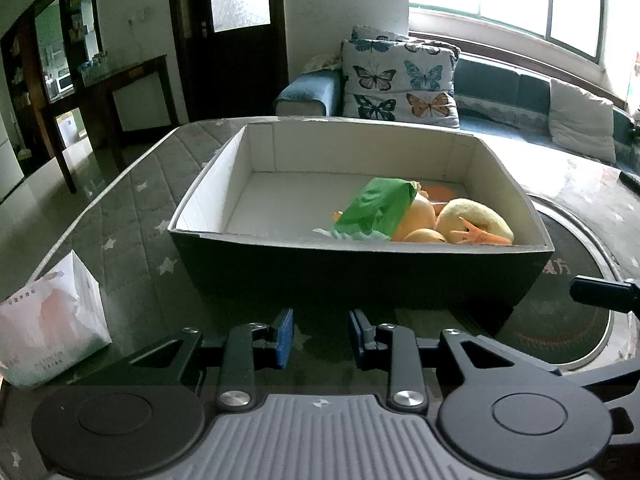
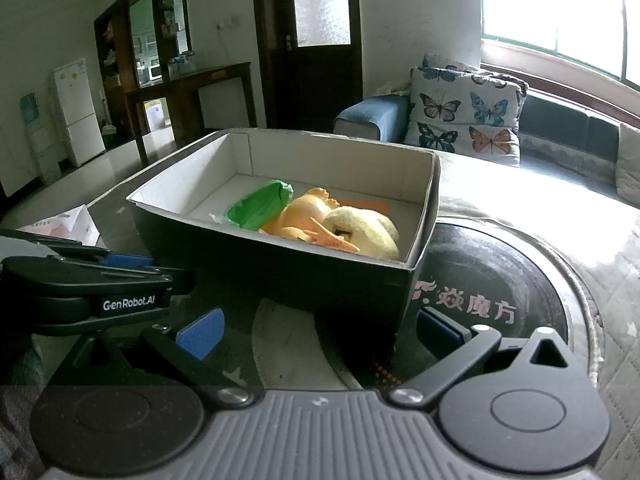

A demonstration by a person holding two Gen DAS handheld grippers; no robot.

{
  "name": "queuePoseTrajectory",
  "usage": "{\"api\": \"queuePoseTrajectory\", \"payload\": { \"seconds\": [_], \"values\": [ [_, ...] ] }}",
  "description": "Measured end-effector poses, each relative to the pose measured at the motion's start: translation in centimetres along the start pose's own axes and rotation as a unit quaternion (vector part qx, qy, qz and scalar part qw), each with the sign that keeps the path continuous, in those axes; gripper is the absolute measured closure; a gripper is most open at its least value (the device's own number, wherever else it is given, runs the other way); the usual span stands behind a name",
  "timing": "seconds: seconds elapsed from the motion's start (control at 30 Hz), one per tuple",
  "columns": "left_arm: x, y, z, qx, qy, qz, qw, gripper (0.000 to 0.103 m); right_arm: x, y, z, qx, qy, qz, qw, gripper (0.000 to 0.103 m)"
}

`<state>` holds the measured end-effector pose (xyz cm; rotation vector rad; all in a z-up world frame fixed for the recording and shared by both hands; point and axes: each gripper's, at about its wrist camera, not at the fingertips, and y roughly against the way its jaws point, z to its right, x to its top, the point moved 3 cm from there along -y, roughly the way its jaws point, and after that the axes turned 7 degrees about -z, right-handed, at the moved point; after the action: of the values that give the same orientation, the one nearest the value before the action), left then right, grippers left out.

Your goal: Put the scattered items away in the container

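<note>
A dark box point(image 1: 360, 276) with a white inside stands on the table straight ahead. At its right end lie a green packet point(image 1: 376, 206), an orange-yellow rubber chicken point(image 1: 420, 220) and a pale yellow plush ring point(image 1: 476, 216). The box point(image 2: 280, 276), the packet point(image 2: 260, 204) and the chicken point(image 2: 308, 216) also show in the right wrist view. A white tissue pack point(image 1: 52, 320) lies on the table left of the box, outside it. My left gripper point(image 1: 320, 336) is open before the box's near wall, nothing between its blue pads. My right gripper point(image 2: 320, 330) stands wide open and empty at the box's near right corner.
A round black cooktop plate point(image 2: 488, 292) with printed characters is set into the table under the box's right end. The table wears a grey quilted star cover point(image 1: 132, 208). Behind it stand a sofa with a butterfly cushion point(image 1: 400, 80) and, left, a dark side table point(image 1: 120, 80).
</note>
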<state>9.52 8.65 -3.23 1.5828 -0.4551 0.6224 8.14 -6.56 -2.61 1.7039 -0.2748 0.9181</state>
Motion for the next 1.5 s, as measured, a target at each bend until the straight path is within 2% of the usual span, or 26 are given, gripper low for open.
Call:
{"api": "queuePoseTrajectory", "payload": {
  "seconds": [1.5],
  "values": [
    [1.3, 0.1, -1.0, 0.025, -0.008, 0.008, 0.9996, 0.072, 1.4, -0.8, 0.2, -0.013, -0.003, -0.002, 1.000, 0.000]
  ]
}}
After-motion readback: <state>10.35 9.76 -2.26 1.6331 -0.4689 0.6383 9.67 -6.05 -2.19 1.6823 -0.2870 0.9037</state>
